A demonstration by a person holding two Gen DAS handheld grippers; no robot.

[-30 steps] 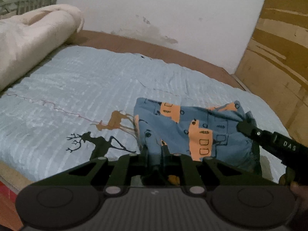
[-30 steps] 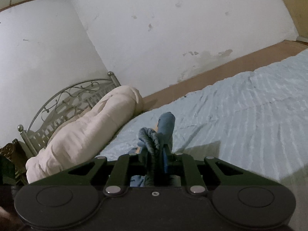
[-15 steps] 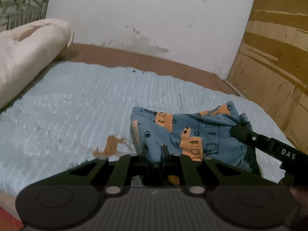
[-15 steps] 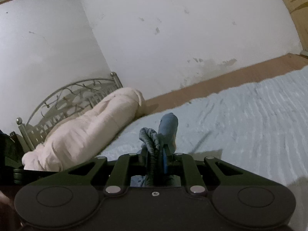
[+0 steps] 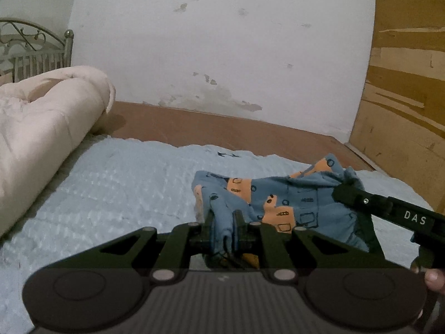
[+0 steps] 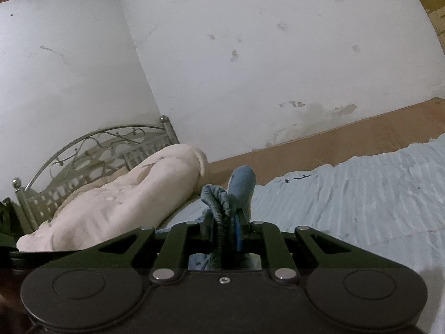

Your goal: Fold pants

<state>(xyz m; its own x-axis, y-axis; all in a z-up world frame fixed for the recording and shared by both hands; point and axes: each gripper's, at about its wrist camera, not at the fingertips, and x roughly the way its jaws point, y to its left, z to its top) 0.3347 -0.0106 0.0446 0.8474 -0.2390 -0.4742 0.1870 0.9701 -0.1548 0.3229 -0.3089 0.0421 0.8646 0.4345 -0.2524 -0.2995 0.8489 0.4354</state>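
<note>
Both tools grip the pants (image 5: pixel 281 203): your left tool (image 5: pixel 222 222) is clamped on one blue edge, your right tool (image 6: pixel 224 222) on the bunched waistband. You hold the pants lifted and crumpled above the bed (image 5: pixel 116 189), so no neat fold appears done. A rolled quilt (image 5: pixel 41 128) lies beside the stained white wall (image 5: pixel 222 55).

Left claw (image 5: pixel 222 222) and right claw (image 6: pixel 224 222) clamped tight.

Pants (image 5: pixel 292 197) on bed (image 5: pixel 125 183) ctr-right; rolled quilt (image 5: pixel 41 128) far left.
</note>
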